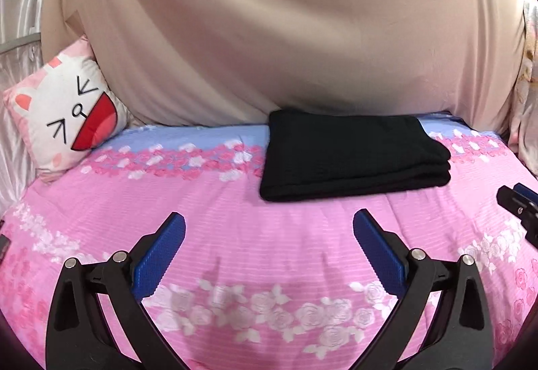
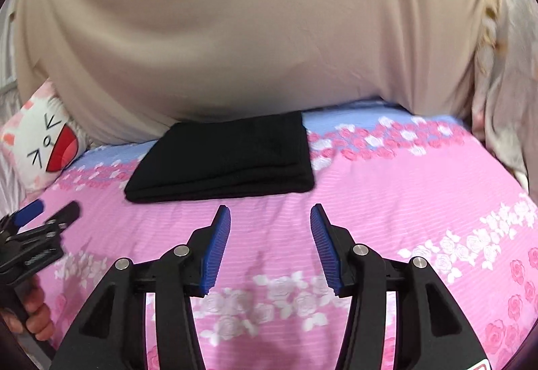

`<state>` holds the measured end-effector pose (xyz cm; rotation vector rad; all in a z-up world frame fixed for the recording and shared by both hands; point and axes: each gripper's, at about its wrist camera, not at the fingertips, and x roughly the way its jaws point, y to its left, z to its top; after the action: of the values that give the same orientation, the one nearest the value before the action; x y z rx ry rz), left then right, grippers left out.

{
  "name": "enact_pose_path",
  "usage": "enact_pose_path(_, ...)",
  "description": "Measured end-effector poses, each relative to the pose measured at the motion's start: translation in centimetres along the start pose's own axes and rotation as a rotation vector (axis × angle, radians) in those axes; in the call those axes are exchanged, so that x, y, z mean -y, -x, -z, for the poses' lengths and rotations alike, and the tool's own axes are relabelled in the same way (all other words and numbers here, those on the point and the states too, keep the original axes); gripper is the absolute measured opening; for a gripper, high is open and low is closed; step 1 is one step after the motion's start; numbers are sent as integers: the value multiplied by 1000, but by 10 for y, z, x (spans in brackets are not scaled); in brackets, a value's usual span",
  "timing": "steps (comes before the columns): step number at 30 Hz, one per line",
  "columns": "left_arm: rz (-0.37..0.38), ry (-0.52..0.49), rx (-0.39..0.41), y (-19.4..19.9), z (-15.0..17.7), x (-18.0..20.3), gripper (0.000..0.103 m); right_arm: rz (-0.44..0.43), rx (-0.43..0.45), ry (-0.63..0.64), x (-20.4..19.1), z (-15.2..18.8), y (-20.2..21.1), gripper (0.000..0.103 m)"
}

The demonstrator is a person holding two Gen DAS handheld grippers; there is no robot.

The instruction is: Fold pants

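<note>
The black pants (image 1: 353, 154) lie folded into a flat, layered rectangle on the pink flowered bedsheet (image 1: 235, 235), near the far side of the bed. My left gripper (image 1: 269, 218) hovers over the sheet just short of the pants' near edge, jaws open wide and empty. In the right wrist view the pants (image 2: 225, 158) sit straight ahead. My right gripper (image 2: 270, 210) is a little short of their near edge, open with nothing between its blue pads. The left gripper (image 2: 55, 207) shows at the left edge, held by a hand (image 2: 37, 312).
A white and pink cat-face pillow (image 1: 64, 114) leans at the back left of the bed. A large beige cloth (image 1: 269, 33) hangs behind the bed. A pale flowered fabric (image 2: 504, 84) hangs at the right. Bare sheet (image 2: 420, 201) spreads right of the pants.
</note>
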<state>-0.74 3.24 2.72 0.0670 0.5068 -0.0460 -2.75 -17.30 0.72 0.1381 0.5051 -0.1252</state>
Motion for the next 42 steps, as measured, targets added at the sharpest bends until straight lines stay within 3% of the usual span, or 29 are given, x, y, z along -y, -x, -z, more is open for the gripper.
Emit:
enact_pose_path(7,11,3,-89,-22,16,6,98,3,-81,25,-11,15,-23,50)
enact_pose_path(9,7,26,-95,-23,17,1,98,7,-92,19,-10,16,-25,61)
enact_pose_path(12,-5,47,-109,-26,18,-3,98,19,-83,-9,-6,17,-24,69)
enact_pose_path(42,5,39,-92,-22,17,-1,98,67,-96,-11,-7,19,-27,73)
